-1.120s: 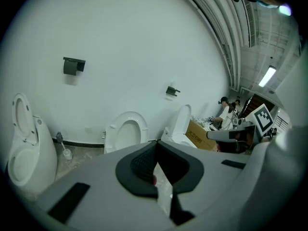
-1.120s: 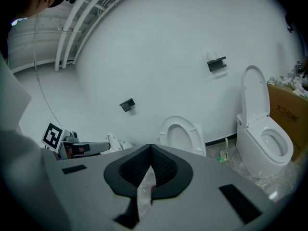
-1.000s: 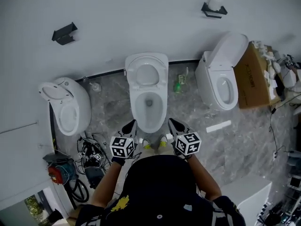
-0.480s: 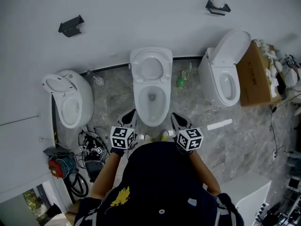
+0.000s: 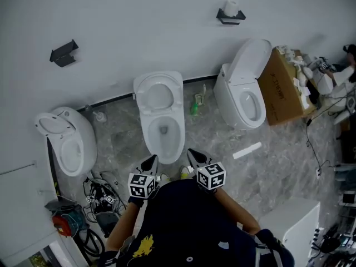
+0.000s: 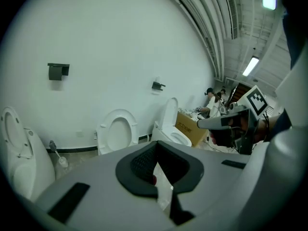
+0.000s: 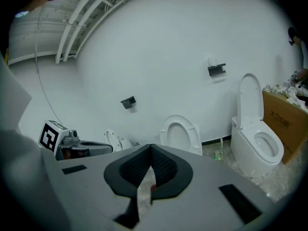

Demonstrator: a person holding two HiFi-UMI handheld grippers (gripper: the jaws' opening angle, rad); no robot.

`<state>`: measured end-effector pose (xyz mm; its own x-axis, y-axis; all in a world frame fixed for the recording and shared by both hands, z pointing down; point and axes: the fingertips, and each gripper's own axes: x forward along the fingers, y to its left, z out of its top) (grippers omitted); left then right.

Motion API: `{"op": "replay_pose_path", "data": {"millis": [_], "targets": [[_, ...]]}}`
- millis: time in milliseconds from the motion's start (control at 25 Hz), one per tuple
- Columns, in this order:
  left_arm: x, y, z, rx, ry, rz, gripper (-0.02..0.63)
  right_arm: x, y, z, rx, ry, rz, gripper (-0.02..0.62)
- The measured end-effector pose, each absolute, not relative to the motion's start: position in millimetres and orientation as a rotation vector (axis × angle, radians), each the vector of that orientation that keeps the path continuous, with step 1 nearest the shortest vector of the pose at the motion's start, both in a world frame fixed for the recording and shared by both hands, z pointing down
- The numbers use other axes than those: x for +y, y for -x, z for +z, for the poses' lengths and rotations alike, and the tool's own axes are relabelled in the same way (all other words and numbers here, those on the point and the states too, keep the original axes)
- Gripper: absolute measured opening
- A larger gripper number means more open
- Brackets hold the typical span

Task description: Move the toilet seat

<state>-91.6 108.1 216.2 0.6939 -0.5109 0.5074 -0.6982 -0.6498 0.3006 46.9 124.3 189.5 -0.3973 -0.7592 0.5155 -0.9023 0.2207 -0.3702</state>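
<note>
Hovering clenched and empty, left hand-held gripper (image 5: 149,164) and right hand-held gripper (image 5: 196,157) could shove the upright toilet seat (image 5: 158,95) into slamming.

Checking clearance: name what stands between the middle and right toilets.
What looks like a green toilet-brush holder, close to the wall; the head view shows it.

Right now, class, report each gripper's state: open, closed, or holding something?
Left gripper: closed, holding nothing.
Right gripper: closed, holding nothing.
</note>
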Motion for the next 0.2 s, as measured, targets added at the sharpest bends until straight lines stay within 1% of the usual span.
{"op": "replay_pose_path", "data": {"millis": [200], "targets": [[124,78,223,-0.933,-2.381,0.516,0.018,140,-47,197,-2.249,-1.507,0.988,0.027]]}}
